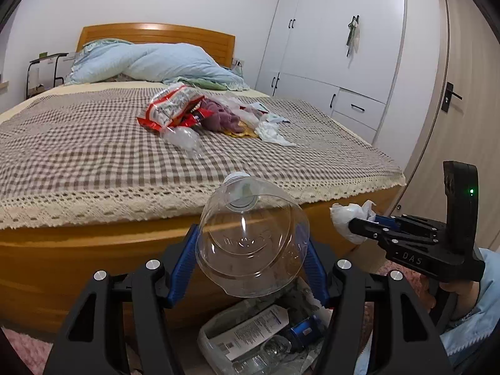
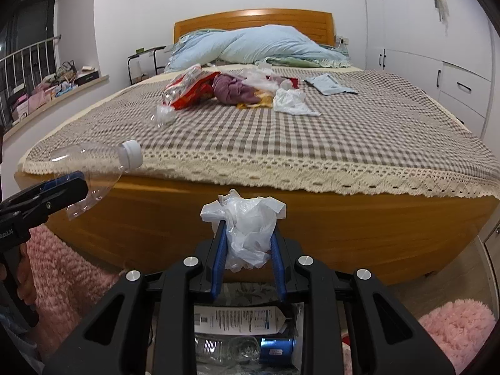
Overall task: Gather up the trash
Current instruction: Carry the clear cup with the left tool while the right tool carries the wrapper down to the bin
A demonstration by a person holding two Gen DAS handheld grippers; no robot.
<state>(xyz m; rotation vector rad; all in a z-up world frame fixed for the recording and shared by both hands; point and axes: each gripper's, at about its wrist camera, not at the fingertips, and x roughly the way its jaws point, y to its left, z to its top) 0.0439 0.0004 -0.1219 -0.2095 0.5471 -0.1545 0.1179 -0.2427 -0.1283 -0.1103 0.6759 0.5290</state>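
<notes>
Trash in both tools says the step in hand is the drop-off, as I judge it, with more still waiting on the bed [image 1: 281,168]. Furthest left, the left gripper [image 1: 250,259] is clamped across the body of a clear plastic bottle [image 1: 250,243], capped end toward the bed, hanging past the foot edge above an open bin bag [image 1: 218,340] on the floor that already holds a printed pouch and clear packaging. Beside it, the right gripper [image 2: 248,250] pinches a crumpled white plastic bag [image 2: 247,228] between narrow-set jaws, also off the foot edge and over that bin bag. Both tools tilt downward, each held by a hand below and behind it; a light blue sleeve shows at the right wrist. Next, each jaw would need to spread once its load sits squarely above the opening, the bottle being the likelier to roll off. Near the bed's middle remain a red snack wrapper [image 1: 172,109], purple cloth and white tissue.
</notes>
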